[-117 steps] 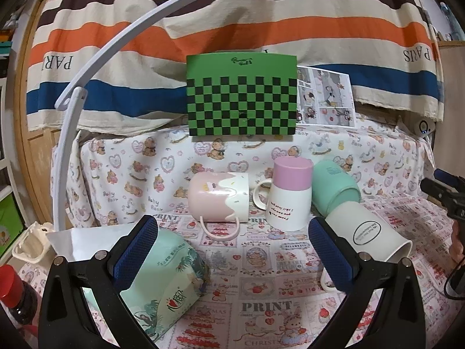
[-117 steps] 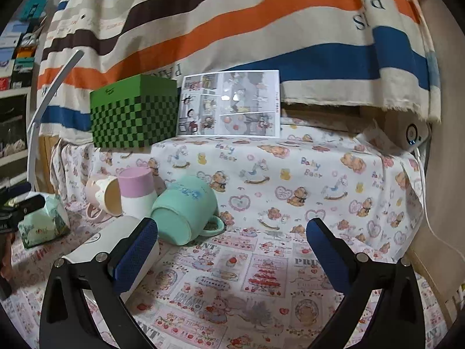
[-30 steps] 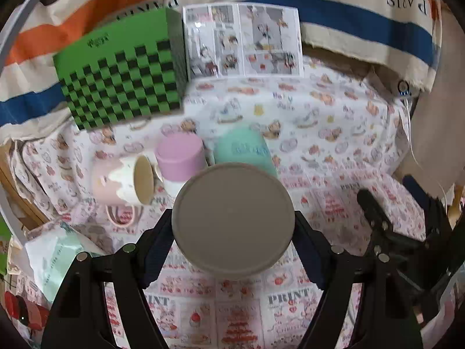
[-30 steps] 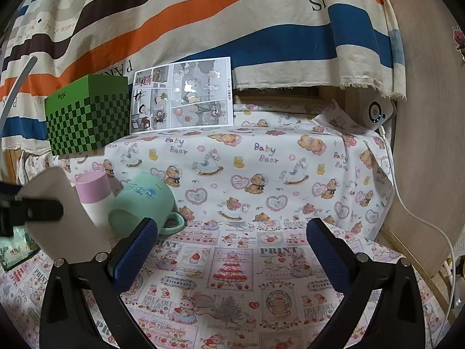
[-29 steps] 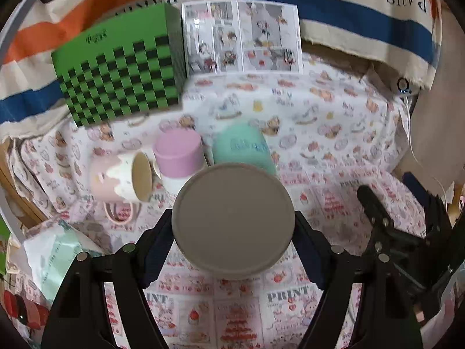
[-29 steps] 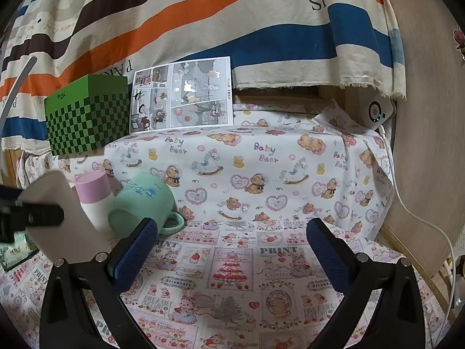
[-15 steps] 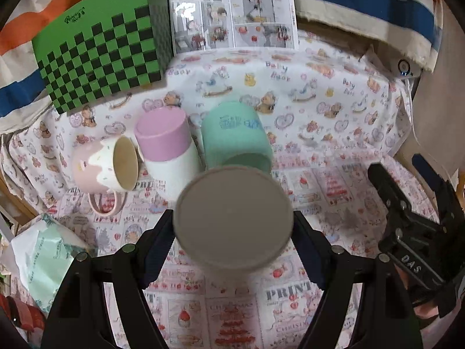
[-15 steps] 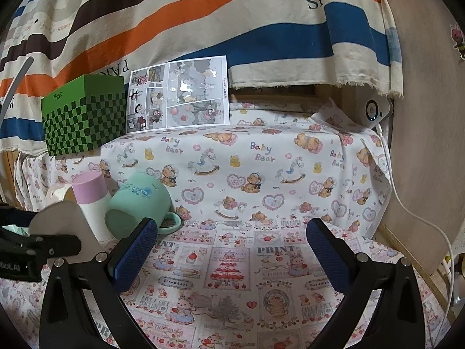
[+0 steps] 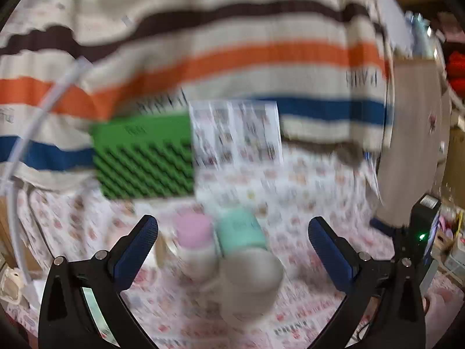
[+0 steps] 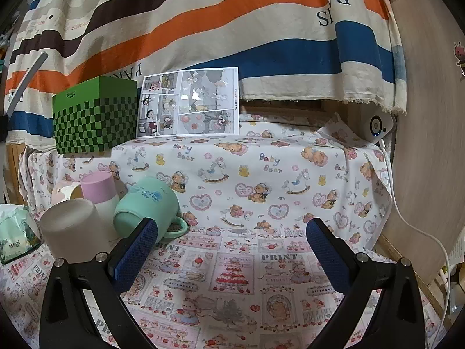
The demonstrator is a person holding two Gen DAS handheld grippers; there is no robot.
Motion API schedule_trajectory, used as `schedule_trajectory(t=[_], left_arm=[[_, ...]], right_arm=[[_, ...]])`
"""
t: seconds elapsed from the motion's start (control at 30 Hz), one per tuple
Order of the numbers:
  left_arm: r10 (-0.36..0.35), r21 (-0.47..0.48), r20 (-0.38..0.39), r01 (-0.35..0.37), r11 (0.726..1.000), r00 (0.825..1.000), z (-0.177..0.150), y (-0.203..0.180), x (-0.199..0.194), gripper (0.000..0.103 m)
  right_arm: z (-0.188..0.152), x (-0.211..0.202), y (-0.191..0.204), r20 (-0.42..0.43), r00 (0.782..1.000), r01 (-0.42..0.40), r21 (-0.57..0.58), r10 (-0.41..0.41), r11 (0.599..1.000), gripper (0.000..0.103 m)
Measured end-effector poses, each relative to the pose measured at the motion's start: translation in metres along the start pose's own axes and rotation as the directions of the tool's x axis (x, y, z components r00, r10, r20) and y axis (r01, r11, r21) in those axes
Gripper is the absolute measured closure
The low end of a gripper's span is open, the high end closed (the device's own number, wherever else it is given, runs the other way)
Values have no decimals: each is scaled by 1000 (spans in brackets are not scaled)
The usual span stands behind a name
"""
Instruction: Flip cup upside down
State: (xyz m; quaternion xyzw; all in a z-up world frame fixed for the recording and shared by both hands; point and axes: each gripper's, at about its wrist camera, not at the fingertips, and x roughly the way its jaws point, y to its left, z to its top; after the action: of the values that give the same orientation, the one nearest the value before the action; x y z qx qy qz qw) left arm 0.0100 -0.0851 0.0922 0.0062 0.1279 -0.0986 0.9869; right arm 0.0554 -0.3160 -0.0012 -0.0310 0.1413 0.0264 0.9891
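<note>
We are seeing the plain white ceramic cup (image 10: 71, 226) standing mouth-down, flat base up, on the cartoon-print cloth (image 10: 247, 276) covering the desk, toward its left edge as the right wrist view shows it. It is resting just in front of the pink-topped white cup (image 10: 100, 192), also inverted, and beside the mint green mug (image 10: 146, 203), which is lying on its side with its handle against the cloth. Behind them a pink and cream mug (image 10: 65, 190) is lying on its side too. In the blurred left wrist view, the left tool (image 9: 232, 240) is hanging released, its blue pads spread wide with the white cup low between them and touching neither. The right tool (image 10: 231, 244) is likewise spread wide with nothing between its pads, over bare cloth nearer the desk's middle. We are judging the flip as done for this white cup, since it is sitting free on its rim; what is left, if anything, is drawing the left tool clear, and possibly turning the two mugs lying down.
</note>
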Motion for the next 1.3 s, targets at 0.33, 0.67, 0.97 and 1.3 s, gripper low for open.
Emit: schedule_trajectory(t=[0.33, 0.67, 0.97, 1.3], left_arm=[[48, 28, 64, -50, 998, 997, -18, 45, -24, 0], [89, -25, 27, -88, 996, 996, -49, 84, -9, 0], [115, -58, -46, -118, 991, 992, -72, 98, 11, 0], [142, -22, -46, -143, 990, 989, -86, 91, 15, 0]], right_arm=[[0, -1, 1, 1, 1000, -7, -5, 7, 1000, 0], [0, -1, 1, 5, 1000, -9, -2, 9, 1000, 0], [0, -2, 1, 5, 1000, -18, -5, 18, 1000, 0], [0, -2, 2, 6, 1000, -29, -11, 29, 1000, 0]])
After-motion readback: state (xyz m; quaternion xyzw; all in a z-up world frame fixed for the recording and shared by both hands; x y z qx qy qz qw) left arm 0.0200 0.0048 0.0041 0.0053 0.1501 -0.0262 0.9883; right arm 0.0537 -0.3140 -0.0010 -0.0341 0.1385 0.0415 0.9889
